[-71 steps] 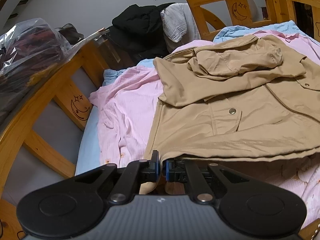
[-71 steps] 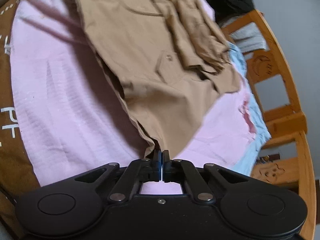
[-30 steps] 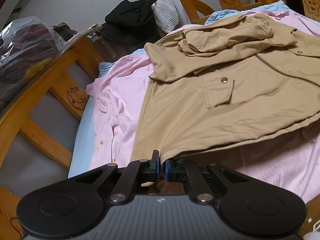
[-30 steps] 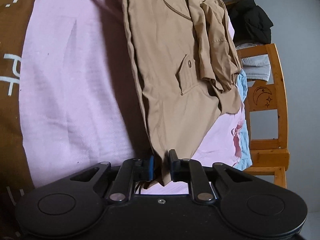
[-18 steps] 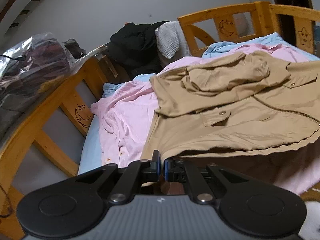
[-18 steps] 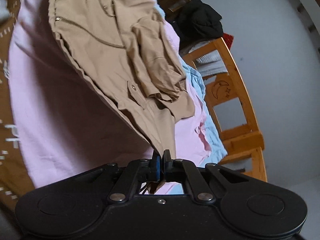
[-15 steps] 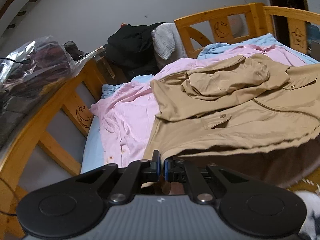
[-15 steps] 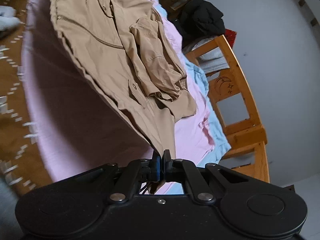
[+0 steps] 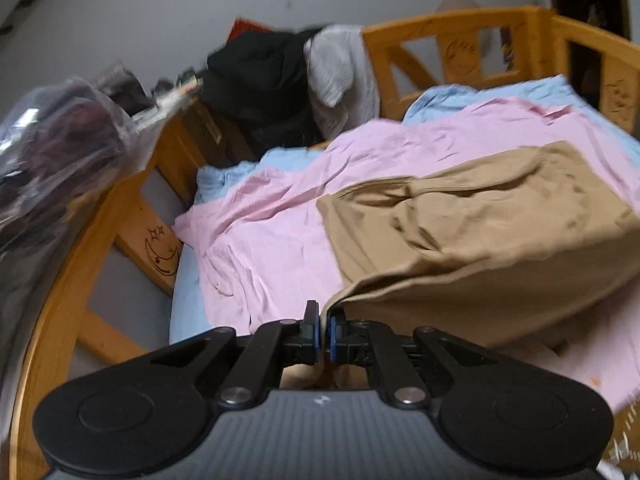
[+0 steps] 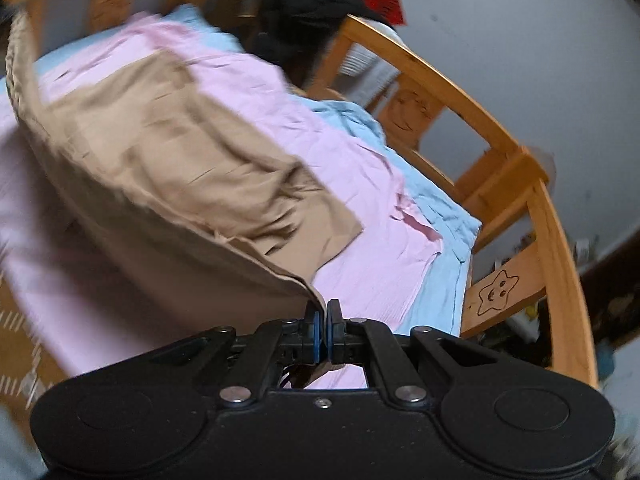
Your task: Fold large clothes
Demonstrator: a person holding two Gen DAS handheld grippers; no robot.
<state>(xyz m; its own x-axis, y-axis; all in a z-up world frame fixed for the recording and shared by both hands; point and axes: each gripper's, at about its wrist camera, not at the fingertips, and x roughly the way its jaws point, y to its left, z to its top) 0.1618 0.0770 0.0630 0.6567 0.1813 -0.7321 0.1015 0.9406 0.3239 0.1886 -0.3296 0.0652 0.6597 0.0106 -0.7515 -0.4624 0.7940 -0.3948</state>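
Note:
A large tan jacket [image 9: 480,232] lies on the pink sheet [image 9: 272,216] of a wooden bed. Its lower part is lifted and carried over the upper part, so the plain back side faces up. My left gripper [image 9: 324,320] is shut on one hem corner. My right gripper [image 10: 323,318] is shut on the other hem corner of the jacket [image 10: 180,160]. Both corners are held above the bed. The jacket's pockets, zipper and sleeves are hidden under the fold.
Orange wooden bed rails [image 9: 452,32] with moon and star [image 10: 496,292] carvings ring the bed. A black garment [image 9: 260,80] and a grey one [image 9: 340,76] hang at the headboard. A plastic bag of clothes [image 9: 52,152] sits at left. A blue sheet [image 10: 444,224] shows under the pink one.
Both grippers have swung the held hem up and toward the headboard. The jacket's front, visible before, is now covered by the folded-over lower half. Both views are motion-blurred.

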